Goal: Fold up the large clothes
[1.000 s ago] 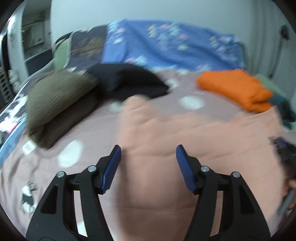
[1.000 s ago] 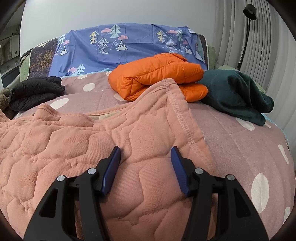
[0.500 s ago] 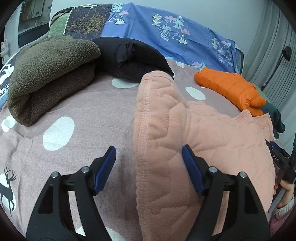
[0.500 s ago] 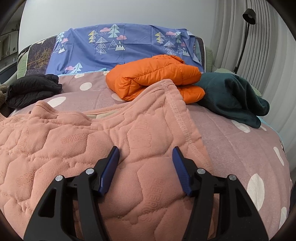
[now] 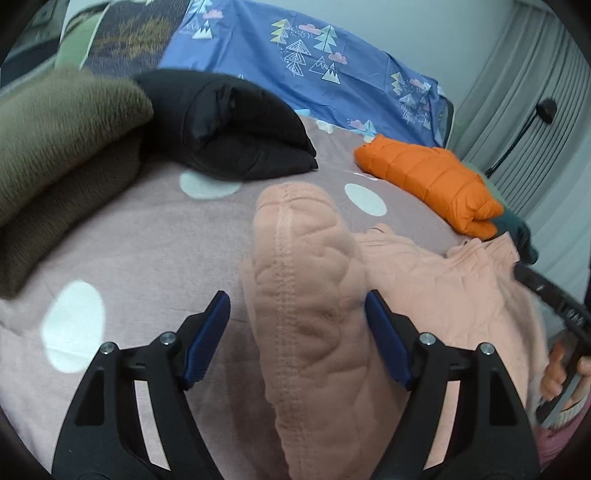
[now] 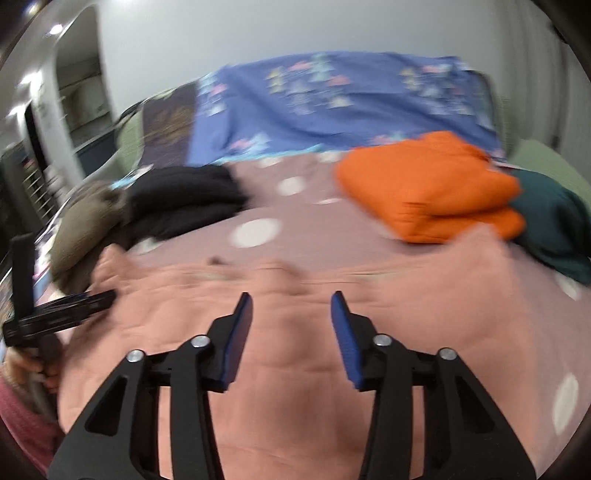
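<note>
Pink top (image 5: 314, 295) lies spread at the bed's (image 5: 140, 251) near edge, one sleeve ridge raised between the left gripper's (image 5: 297, 339) opening, untouching jaws, likely for a fold. Right gripper (image 6: 291, 332), jaws closing but apart, hovers over its middle. Folded clothes line the far edge by a grey wall (image 6: 295, 33).
</note>
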